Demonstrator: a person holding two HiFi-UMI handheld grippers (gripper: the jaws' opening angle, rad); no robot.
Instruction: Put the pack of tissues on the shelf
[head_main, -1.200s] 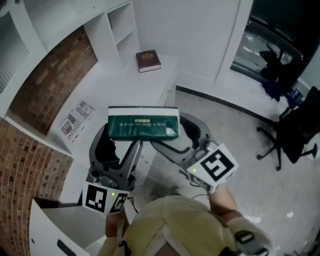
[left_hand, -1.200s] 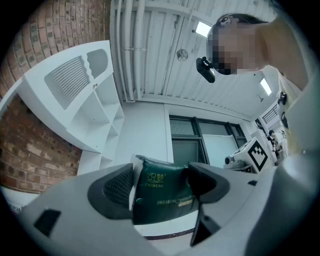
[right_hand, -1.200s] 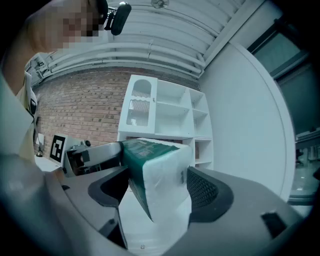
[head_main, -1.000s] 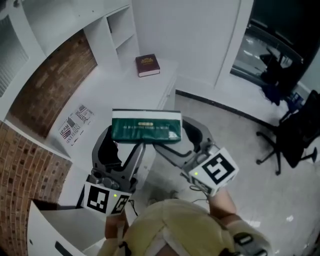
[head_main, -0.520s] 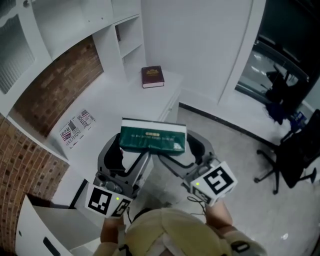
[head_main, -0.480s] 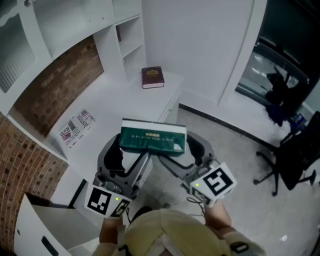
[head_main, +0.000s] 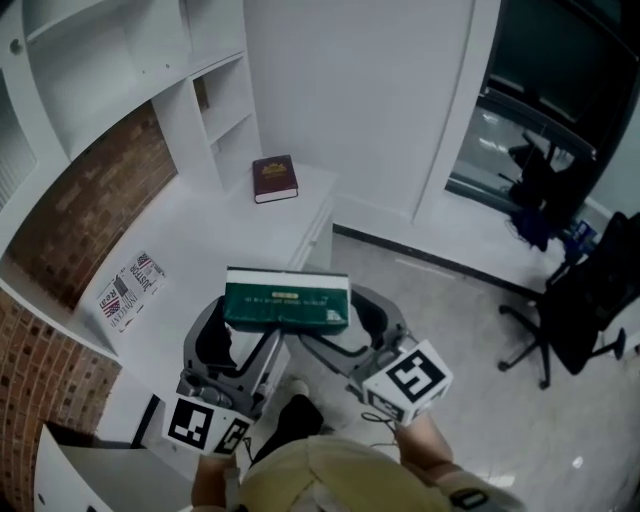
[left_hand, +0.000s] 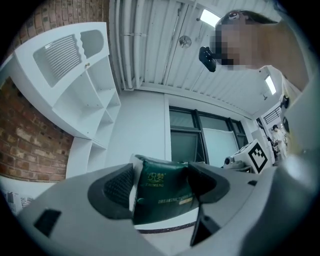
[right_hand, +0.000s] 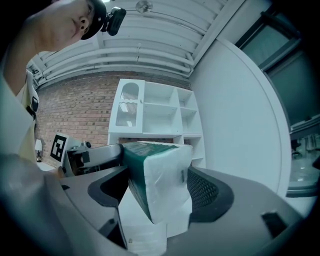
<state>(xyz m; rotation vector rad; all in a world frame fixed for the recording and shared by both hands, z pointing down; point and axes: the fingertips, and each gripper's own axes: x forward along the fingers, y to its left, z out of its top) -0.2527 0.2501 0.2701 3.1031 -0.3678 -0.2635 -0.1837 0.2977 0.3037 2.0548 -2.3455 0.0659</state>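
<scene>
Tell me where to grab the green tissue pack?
By its two short ends, one gripper from each side: the left gripper and right gripper each pinch an end of the tissue pack. It looks long and soft, so a middle pinch might sag.

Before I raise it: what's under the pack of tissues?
The pack of tissues is held in the air, left gripper and right gripper clamped on its ends. Below: white counter edge and floor; directly underneath is covered.

A dark red hardcover book (head_main: 274, 179) lies flat at the white desk's (head_main: 210, 240) far end, a printed paper sheet (head_main: 129, 291) well apart beside the brick wall (head_main: 85, 215). A black office chair (head_main: 585, 300) stands on the floor.
</scene>
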